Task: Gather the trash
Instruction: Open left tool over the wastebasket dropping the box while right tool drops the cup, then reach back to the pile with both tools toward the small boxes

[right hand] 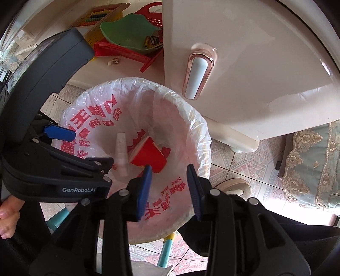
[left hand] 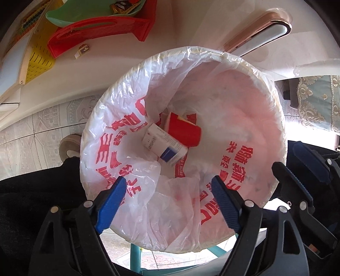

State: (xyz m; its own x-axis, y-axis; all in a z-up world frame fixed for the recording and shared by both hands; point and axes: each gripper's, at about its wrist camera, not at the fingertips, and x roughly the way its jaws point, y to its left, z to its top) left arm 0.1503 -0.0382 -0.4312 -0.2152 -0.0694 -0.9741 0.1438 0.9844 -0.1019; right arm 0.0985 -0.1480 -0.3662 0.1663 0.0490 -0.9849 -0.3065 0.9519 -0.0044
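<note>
I hold my left gripper [left hand: 167, 191] over the near rim of the bin [left hand: 274, 118], its blue fingers [left hand: 110, 203] spread wide with nothing between them; I judge that pose suits a piece just let go over the opening. My right gripper [right hand: 170, 182] hangs beside it over the same opening, its fingers parted too and empty, so both tools are free for another piece.

Below them, the white liner bag [left hand: 119, 127] with red print is folded over the bin's edge, which keeps it open and makes a broad target. At the bottom lie the pieces of trash: a white carton [left hand: 163, 146] with a blue end, on its side, and touching it a red paper cup [left hand: 184, 131], tipped over. They rest where the bag funnels things, at its lowest point.

Farther off, on the white table [left hand: 131, 59] above the bin, a small card [left hand: 82, 51] lies beside a red basket [left hand: 99, 29] holding a green dish [left hand: 85, 12]. The card may be the next piece to fetch, though I cannot tell that it is rubbish.
</note>
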